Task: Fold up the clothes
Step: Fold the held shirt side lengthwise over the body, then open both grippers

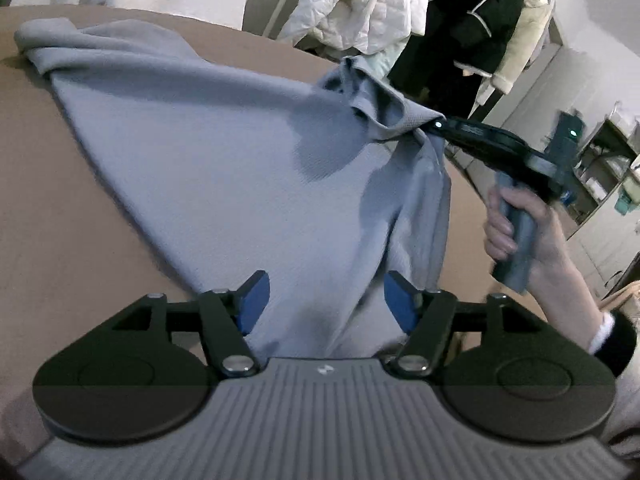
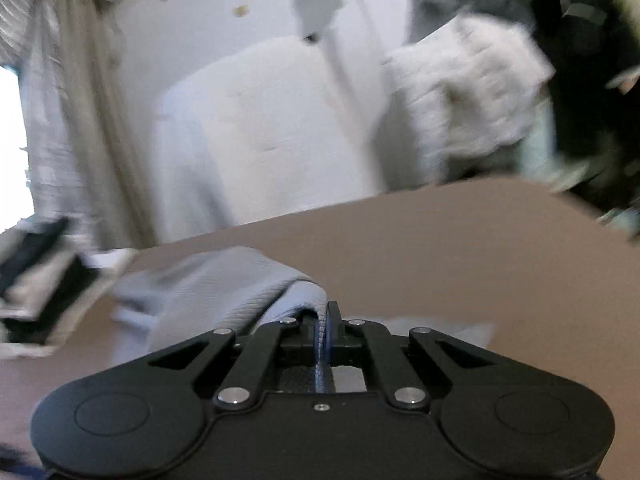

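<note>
A light grey-blue knit garment (image 1: 224,152) lies spread on the brown table (image 1: 60,200), with one part bunched at the far left. My left gripper (image 1: 326,300) is open, its blue pads on either side of the garment's near end, which lies between them. My right gripper (image 1: 434,126) is shut on a bunched edge of the garment and holds it lifted above the table at the right. In the right wrist view the right gripper (image 2: 325,332) is shut with the grey-blue cloth (image 2: 224,284) pinched between its pads.
A pile of white quilted and dark clothes (image 1: 384,4) hangs behind the table's far edge. Shelves (image 1: 604,168) stand at the far right. In the right wrist view, which is blurred, a white covered piece of furniture (image 2: 260,132) stands beyond the table.
</note>
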`<state>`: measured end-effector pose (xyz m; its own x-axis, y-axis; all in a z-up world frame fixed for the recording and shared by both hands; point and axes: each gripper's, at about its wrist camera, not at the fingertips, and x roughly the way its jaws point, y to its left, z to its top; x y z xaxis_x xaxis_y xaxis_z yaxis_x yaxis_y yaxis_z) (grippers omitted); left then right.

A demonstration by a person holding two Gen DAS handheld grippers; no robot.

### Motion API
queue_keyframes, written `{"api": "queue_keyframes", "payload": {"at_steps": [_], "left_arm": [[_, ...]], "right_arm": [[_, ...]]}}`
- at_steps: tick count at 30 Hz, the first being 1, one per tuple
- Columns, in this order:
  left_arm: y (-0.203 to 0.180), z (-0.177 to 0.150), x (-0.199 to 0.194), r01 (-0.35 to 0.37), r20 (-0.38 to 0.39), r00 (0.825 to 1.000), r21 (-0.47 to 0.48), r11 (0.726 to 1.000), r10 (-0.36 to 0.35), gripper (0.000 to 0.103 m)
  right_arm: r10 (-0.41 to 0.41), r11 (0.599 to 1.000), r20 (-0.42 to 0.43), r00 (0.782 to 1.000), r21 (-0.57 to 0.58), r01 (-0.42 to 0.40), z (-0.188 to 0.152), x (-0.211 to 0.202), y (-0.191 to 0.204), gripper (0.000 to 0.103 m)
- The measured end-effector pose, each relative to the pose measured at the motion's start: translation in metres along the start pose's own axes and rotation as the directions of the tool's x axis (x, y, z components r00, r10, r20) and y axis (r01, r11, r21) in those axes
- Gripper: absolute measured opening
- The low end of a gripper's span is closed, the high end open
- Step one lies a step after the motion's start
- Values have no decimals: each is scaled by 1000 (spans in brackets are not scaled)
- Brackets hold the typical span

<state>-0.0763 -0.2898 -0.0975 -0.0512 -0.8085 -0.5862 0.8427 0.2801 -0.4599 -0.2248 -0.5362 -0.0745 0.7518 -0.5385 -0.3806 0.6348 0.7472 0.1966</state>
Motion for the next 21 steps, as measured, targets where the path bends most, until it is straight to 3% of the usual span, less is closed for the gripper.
{"api": "queue_keyframes", "payload": {"at_steps": [2,3,5,6,8,10,12,14,16,18,21], "left_arm": [[1,-7,6,-4,-31,999,-2,1000,4,63],[2,-13,8,-5,-53,999,-15,1000,4,63],[7,-26,8,2,-72,997,-26,1000,-3,63],[10,-32,6,-9,-75,997,-34,999,7,63],[16,-39,6,-11,-82,997,-61,998,6,63],[21,-42,6,10,-87,996,-90,996,-18,63],[22,-47,7,21,-86,996,-89,996,-29,63],[19,-50,8,28,-86,996,-77,997,-35,63],[14,-55,11,40,-86,995,-68,997,-46,63],[4,-53,16,53,-87,995,-51,997,-58,63],[-10,-51,16,58,-81,995,8,998,-58,63]], "right_arm": [[-188,979,-71,980,-97,181,-12,33,2,4],[-234,970,-123,964,-94,223,-18,46,0,7],[-196,977,-190,962,50,209,-26,46,-15,16],[-173,972,-221,960,122,203,-31,47,-23,33],[-126,953,-240,962,240,185,-37,32,-35,52],[-51,939,-241,969,319,128,-43,4,-43,52],[76,937,-239,968,348,13,-50,-25,-40,52],[215,935,-246,945,333,-126,-57,-53,-29,52],[341,915,-263,903,312,-254,-66,-79,-16,52],[391,914,-331,859,250,-319,-78,-97,5,52],[358,933,-351,866,162,-320,-95,-108,30,53]]}}
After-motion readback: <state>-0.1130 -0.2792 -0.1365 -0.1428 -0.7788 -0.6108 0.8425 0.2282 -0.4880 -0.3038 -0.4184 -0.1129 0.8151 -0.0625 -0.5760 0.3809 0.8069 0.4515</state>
